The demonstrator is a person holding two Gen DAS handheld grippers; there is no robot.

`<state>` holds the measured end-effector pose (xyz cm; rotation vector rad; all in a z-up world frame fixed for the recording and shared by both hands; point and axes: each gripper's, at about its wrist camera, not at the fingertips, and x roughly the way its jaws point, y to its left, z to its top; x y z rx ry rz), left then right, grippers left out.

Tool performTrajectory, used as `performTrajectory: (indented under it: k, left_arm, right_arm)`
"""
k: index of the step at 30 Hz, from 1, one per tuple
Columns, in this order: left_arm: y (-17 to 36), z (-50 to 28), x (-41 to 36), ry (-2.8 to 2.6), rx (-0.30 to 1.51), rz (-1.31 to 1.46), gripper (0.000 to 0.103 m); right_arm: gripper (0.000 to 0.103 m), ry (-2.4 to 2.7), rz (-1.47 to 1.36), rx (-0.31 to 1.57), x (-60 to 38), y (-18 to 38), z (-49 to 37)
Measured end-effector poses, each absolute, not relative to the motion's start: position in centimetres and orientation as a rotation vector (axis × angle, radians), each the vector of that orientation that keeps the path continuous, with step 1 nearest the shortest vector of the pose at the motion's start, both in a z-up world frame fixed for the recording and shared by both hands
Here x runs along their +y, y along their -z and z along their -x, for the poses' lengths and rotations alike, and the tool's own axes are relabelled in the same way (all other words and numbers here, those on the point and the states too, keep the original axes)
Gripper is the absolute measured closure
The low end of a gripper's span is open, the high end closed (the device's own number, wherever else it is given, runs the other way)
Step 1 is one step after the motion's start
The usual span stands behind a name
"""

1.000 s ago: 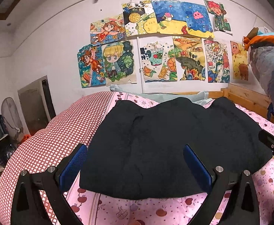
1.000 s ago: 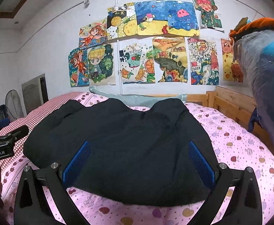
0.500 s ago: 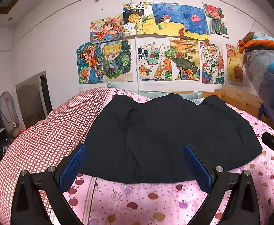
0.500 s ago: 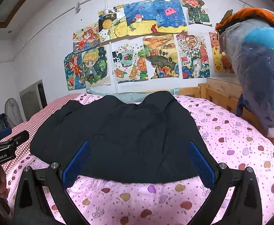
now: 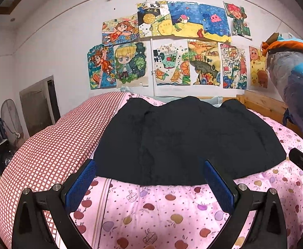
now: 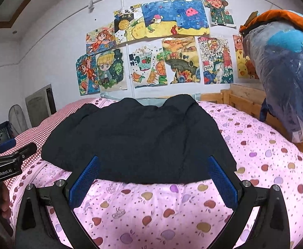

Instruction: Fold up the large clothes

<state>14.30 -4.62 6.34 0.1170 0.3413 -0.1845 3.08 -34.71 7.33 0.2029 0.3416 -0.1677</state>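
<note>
A large black garment point(image 5: 182, 139) lies spread flat on the pink apple-print bedsheet point(image 5: 161, 213), its near hem facing me. It also shows in the right wrist view point(image 6: 139, 141). My left gripper point(image 5: 149, 178) is open and empty, held above the sheet just short of the near hem. My right gripper point(image 6: 153, 176) is open and empty too, just short of the same hem. The left gripper's body shows at the left edge of the right wrist view point(image 6: 8, 164).
A red checked quilt point(image 5: 54, 147) lies along the bed's left side. A wooden bed rail point(image 6: 244, 99) and a plastic-wrapped blue and orange bundle point(image 6: 286, 72) stand at the right. Drawings cover the back wall point(image 5: 172, 47). A fan point(image 5: 8, 118) and crates stand far left.
Both grippers have pulled back from the garment toward me. More pink sheet now shows in front of the hem. The garment has not moved.
</note>
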Motion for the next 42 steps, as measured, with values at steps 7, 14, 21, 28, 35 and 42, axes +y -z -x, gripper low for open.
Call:
performTrajectory:
  k: [7, 14, 21, 28, 35, 42]
  left_arm:
    - [-5.7, -14.1, -4.1, 0.175, 0.361, -0.117, 0.0]
    - [-5.1, -14.0, -4.2, 0.173, 0.374, -0.121, 0.0]
    - [-4.4, -13.5, -4.7, 0.174, 0.383, -0.142, 0.0]
    - [-3.9, -13.5, -4.7, 0.182, 0.405, -0.122, 0.0]
    - [-3.3, -13.5, -4.6, 0.178, 0.421, -0.119, 0.0]
    - [-2.9, -13.5, -4.5, 0.173, 0.434, -0.114, 0.0]
  right_arm:
    - [0.002, 0.18, -0.194, 0.357, -34.6, -6.3, -2.7]
    - [0.002, 0.168, -0.192, 0.371, -34.6, -5.4, -2.4]
    - [0.002, 0.16, -0.208, 0.378, -35.0, -4.8, -2.3]
    - [0.002, 0.154, -0.192, 0.383, -34.7, -4.7, -2.4]
    - [0.002, 0.152, -0.191, 0.397, -34.5, -4.3, -2.6]
    - [0.002, 0.147, -0.182, 0.402, -34.0, -4.2, -2.7]
